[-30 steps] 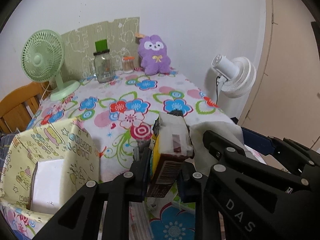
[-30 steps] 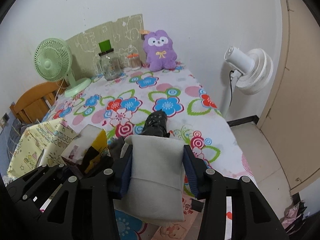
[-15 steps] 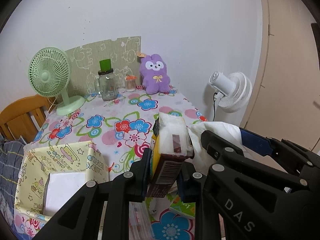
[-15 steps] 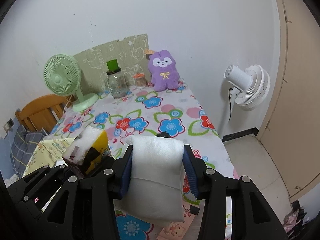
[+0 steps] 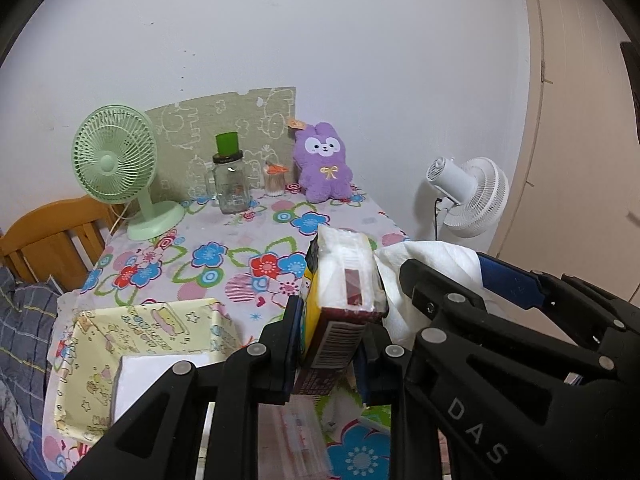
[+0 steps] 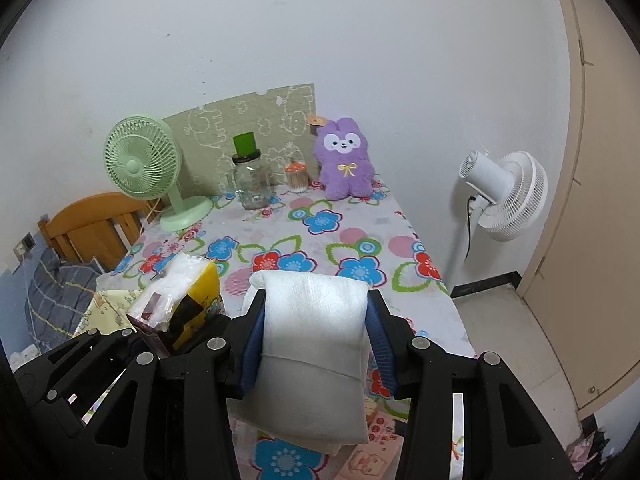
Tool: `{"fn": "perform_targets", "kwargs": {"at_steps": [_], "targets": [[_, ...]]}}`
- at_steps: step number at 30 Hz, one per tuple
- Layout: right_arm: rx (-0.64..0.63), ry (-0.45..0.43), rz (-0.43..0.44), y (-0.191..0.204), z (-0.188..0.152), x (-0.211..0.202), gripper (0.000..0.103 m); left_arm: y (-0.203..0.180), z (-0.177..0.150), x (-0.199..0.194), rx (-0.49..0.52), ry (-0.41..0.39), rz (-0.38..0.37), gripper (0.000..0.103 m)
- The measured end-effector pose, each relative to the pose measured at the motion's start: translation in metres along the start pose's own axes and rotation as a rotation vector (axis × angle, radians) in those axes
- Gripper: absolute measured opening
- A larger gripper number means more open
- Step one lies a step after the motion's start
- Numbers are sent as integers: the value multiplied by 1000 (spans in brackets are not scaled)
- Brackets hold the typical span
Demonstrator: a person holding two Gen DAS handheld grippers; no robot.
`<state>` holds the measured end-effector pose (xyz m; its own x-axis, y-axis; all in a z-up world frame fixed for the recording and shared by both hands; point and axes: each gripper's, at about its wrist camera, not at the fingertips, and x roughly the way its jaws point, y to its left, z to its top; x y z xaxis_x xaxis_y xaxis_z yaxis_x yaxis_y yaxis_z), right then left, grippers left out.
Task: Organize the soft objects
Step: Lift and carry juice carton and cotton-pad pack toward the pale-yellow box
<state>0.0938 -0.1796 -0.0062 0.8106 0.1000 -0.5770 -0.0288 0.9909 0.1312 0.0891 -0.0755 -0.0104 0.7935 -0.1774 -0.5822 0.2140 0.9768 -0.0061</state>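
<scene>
My left gripper is shut on a pack of tissues in a yellow and maroon wrapper, held upright above the table's near edge. Beside it, my right gripper is shut on a folded white cloth, whose lower end hangs below the blue pads. The left wrist view shows the cloth right of the pack. A purple plush rabbit sits at the far edge of the flowered table. A yellow patterned box with a white block inside stands low on the left.
A green desk fan, a glass jar with a green lid and a small toothpick holder line the back of the table. A white floor fan stands to the right, and a wooden chair to the left.
Both grippers have risen with their loads still held. The table and the yellow box now sit lower and farther off in both views.
</scene>
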Motion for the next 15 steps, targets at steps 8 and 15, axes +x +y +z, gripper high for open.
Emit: {"fn": "perform_targets", "kwargs": {"at_steps": [8,15], "targets": [[-21,-5,32,23,6,0,50,24,4,-8,-8,-16,28,21],[-50,-9,53,47,11,4,50,50,5,-11,-27,-22,47,22]]}}
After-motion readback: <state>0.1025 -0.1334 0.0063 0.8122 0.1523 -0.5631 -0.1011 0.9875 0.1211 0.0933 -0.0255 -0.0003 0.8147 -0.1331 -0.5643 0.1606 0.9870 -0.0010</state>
